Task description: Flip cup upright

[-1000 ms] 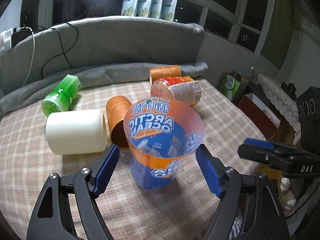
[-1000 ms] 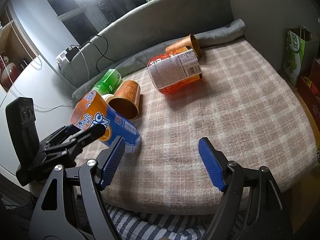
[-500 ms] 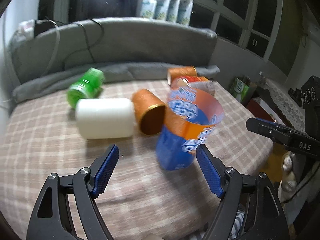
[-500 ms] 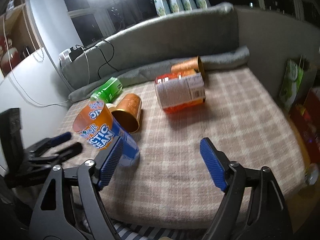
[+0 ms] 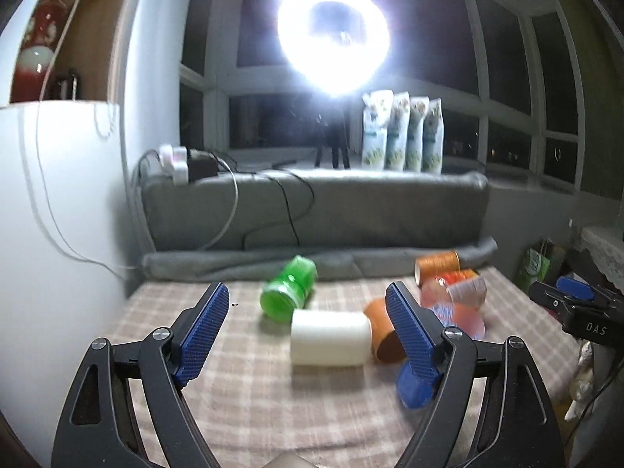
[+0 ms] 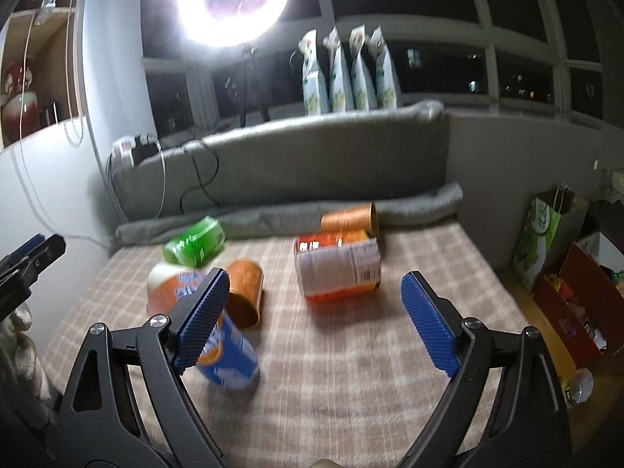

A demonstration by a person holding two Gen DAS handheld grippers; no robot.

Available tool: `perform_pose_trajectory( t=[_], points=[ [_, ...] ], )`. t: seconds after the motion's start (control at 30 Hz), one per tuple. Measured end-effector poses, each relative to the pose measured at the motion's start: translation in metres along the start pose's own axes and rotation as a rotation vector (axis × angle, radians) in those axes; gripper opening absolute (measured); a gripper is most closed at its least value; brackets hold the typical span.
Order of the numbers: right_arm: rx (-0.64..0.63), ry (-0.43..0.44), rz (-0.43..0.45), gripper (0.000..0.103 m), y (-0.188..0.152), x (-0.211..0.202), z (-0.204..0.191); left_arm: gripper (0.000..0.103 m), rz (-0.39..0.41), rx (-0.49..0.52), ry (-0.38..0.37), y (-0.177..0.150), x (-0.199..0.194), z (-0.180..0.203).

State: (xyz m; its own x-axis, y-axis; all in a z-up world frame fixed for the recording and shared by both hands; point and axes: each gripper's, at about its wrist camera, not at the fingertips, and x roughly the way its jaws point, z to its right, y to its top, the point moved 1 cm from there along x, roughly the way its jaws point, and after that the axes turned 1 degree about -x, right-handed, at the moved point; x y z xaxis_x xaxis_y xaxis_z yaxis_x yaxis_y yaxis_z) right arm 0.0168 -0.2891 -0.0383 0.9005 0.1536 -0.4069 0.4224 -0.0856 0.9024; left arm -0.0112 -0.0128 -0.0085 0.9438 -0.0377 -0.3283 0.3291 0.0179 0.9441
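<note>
Checked bed [image 6: 351,370] w/ cup [image 6: 230,362] nr front edge

A glaring ring light [image 6: 233,0] on a tripod [image 6: 249,82] stands before dark night windows [image 6: 507,39]. Four printed pouches [image 6: 349,74] line the sill above a grey sofa back [image 6: 312,160], where black cables [image 5: 288,202] trail down. A plaid cloth [image 6: 390,335] covers the seat. A white wall [image 5: 58,214] rises to the left, with a wooden shelf [image 5: 85,39] holding a red vase [image 5: 35,50].
</note>
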Motion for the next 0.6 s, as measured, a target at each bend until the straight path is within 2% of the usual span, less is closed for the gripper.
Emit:
perform_pose_trajectory(
  t=[0.07, 0.1, 0.37, 0.6],
  points=[
    [-0.001, -0.017, 0.030, 0.102, 0.004, -0.002, -0.001, 0.083, 0.020, -0.007, 0.011, 0.003, -0.001, 0.000],
    [-0.003, -0.031, 0.056, 0.103, 0.006, -0.005, -0.002, 0.083, 0.023, -0.008, 0.013, 0.004, -0.001, 0.000],
    [-0.089, -0.107, 0.118, 0.103, 0.012, -0.008, -0.019, 0.083, -0.010, -0.026, -0.003, -0.001, 0.001, 0.002],
    [-0.114, -0.117, 0.132, 0.103, 0.015, -0.010, -0.026, 0.083, -0.034, -0.024, -0.012, -0.003, 0.002, 0.003]
  ],
)
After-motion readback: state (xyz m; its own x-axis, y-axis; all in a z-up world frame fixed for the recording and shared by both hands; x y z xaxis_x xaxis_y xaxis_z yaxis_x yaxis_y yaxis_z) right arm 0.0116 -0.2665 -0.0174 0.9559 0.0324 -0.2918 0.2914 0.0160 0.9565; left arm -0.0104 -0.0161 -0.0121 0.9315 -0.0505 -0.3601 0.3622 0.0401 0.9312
